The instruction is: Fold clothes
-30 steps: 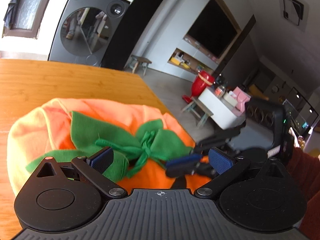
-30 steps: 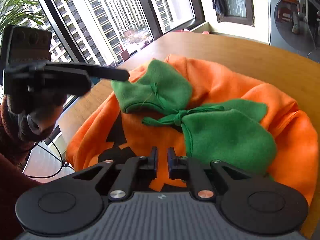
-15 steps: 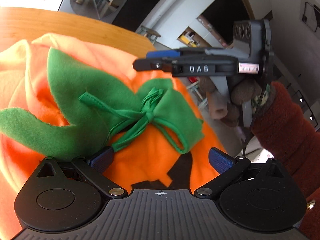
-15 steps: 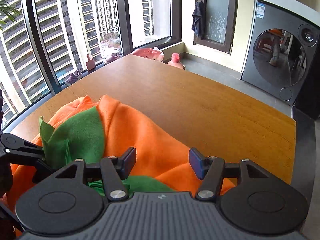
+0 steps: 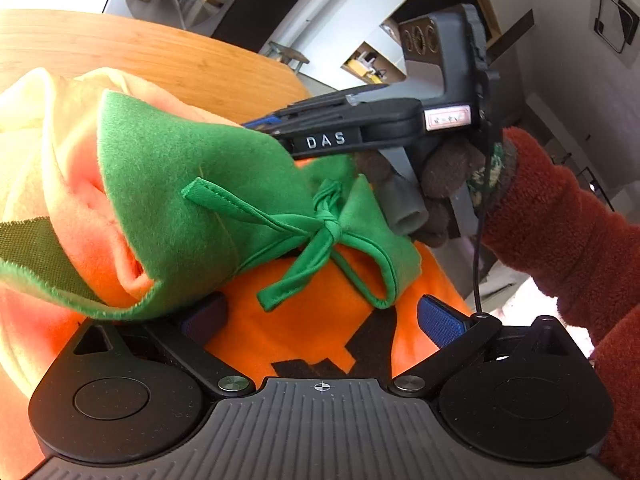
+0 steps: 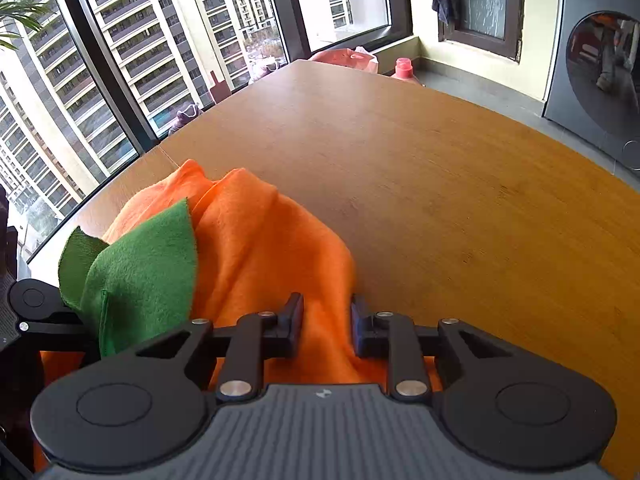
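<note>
An orange fleece pumpkin garment (image 5: 280,320) with a green leaf collar (image 5: 180,168) and a knotted green tie (image 5: 328,220) lies bunched on the wooden table (image 6: 440,180). My right gripper (image 6: 326,324) is closing its jaws, and a raised fold of the orange fabric (image 6: 280,248) is pinched between the pads. In the left wrist view its fingers (image 5: 320,120) reach in over the collar. My left gripper (image 5: 320,320) is open wide, low over the orange front with its black patches, gripping nothing. The green flap hides part of its left pad.
A gloved hand and rust-coloured sleeve (image 5: 560,232) hold the right gripper. The table's bare top stretches beyond the garment. A washing machine (image 6: 600,72) stands at the back right, tall windows (image 6: 120,60) to the left, and a pink bottle (image 6: 404,68) on the floor.
The right gripper swung away from the garment's front to its edge, opened, then closed on an orange fold. The left gripper sank closer to the garment and stayed open. The green collar flap lifted.
</note>
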A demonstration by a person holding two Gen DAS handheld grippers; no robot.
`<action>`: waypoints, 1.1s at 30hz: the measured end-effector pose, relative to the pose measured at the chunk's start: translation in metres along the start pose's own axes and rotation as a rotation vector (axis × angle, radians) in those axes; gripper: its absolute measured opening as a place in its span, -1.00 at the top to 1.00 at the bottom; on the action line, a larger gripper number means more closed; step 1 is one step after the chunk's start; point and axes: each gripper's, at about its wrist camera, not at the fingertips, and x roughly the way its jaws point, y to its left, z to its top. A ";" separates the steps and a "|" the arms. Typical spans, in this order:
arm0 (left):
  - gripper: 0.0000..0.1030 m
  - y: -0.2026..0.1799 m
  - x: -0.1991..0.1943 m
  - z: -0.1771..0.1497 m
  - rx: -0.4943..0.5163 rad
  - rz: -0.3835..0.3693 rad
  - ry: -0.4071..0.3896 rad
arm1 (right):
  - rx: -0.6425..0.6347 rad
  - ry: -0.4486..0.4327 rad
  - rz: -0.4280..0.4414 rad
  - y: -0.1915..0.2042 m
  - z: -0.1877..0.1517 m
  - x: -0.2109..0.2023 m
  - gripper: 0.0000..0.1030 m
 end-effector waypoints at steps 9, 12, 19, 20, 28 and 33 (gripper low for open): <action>-1.00 0.017 0.010 0.055 -0.007 0.048 -0.034 | 0.049 -0.176 -0.079 -0.018 0.036 -0.051 0.82; -1.00 0.008 -0.018 0.047 0.053 -0.027 -0.036 | 0.005 -0.205 -0.071 0.000 0.034 -0.072 0.82; -1.00 0.011 -0.108 0.020 0.018 0.023 -0.184 | -0.033 -0.203 0.013 0.052 0.009 -0.097 0.82; -1.00 0.011 -0.120 0.019 0.013 0.043 -0.215 | -0.039 -0.195 0.034 0.061 0.003 -0.100 0.82; -1.00 -0.002 -0.175 0.021 -0.041 -0.001 -0.434 | -0.072 -0.030 0.118 0.123 -0.066 -0.071 0.82; -1.00 -0.015 -0.135 0.012 0.004 0.014 -0.300 | -0.125 -0.101 0.034 0.146 -0.093 -0.081 0.81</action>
